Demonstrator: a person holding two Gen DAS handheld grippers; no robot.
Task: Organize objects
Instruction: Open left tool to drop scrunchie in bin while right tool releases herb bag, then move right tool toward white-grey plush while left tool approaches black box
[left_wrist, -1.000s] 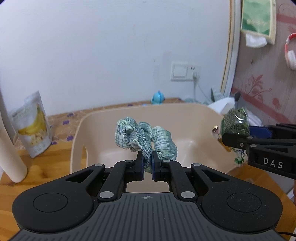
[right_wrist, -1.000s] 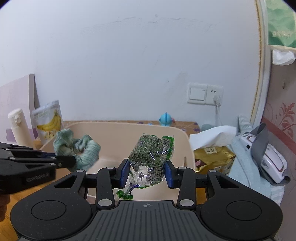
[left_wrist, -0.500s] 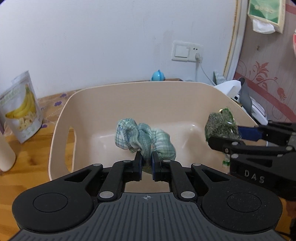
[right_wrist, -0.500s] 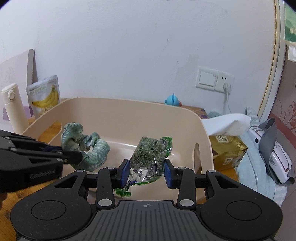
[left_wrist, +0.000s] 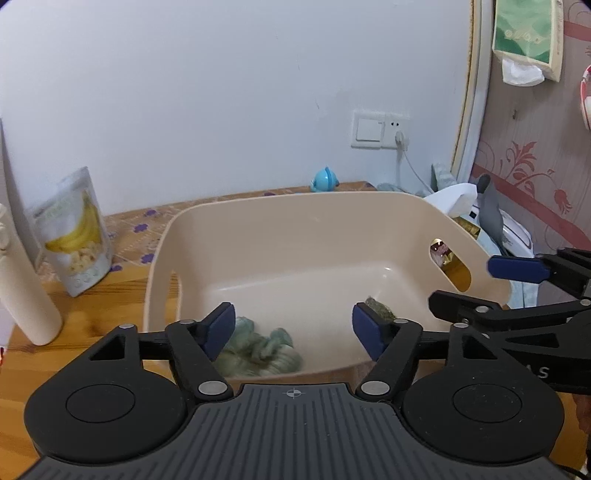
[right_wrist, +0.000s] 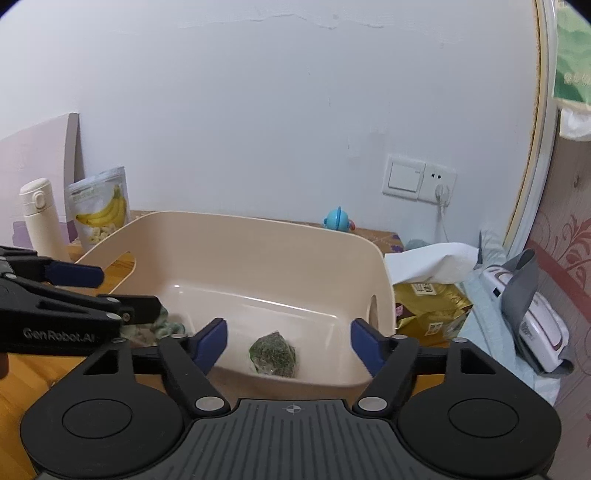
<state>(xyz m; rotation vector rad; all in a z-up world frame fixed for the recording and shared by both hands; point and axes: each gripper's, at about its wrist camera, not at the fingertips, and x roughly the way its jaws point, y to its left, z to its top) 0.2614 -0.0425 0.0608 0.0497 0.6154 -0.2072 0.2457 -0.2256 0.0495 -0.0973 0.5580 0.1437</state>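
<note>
1. The left gripper (left_wrist: 293, 326) has its jaws spread wide and holds nothing; it hangs over the near edge of a beige bin (left_wrist: 288, 218).
2. The right gripper (right_wrist: 288, 341) also has its jaws spread wide and empty, above the same near edge; in the left wrist view it shows at the right side.
3. A green checked scrunchie (left_wrist: 258, 350) lies on the bin floor at the near left, below the left jaws and clear of them.
4. A clear packet of dried green herbs (right_wrist: 273, 354) lies on the bin floor at the near right, below the gap between the right jaws. It sits apart from the scrunchie.
5. The bin has a cut-out handle in each side wall and stands on a wooden worktop (left_wrist: 92, 310).
6. To the left of the bin, a pouch with a banana picture (left_wrist: 75, 232) stands upright on the worktop, with a cream flask (right_wrist: 40, 218) just beside it.
7. Behind the bin, near the white wall, sits a small blue toy (left_wrist: 325, 181).
8. A wall switch and socket (left_wrist: 380, 130) is above the toy, with a plug and white cable in it.
9. To the right of the bin lies a gold packet (right_wrist: 430, 306) under white paper, with grey and pale blue cloth further right.
</note>
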